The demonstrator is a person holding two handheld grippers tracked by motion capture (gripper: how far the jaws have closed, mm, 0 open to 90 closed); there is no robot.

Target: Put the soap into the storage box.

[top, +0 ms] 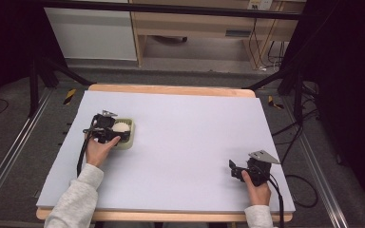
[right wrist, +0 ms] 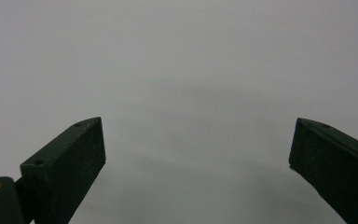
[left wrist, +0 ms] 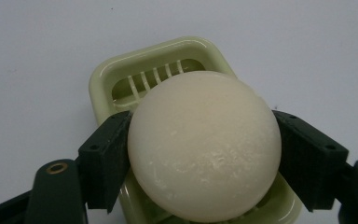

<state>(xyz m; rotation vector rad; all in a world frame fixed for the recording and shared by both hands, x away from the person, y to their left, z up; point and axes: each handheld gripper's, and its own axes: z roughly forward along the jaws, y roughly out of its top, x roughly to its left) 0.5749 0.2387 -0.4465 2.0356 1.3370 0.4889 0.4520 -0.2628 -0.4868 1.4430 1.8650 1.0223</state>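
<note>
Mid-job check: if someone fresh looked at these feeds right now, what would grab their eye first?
First the round cream soap, clamped between the left gripper's black jaws just above the pale green soap dish at the left of the lavender-grey table. Next, the right gripper, near the table's front right corner, its jaws wide apart over bare surface.

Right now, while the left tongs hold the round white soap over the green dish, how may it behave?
The soap looks smooth and rounded, so it may slip. If released, it could roll off the slotted dish. It seems solid, probably not floppy.
</note>
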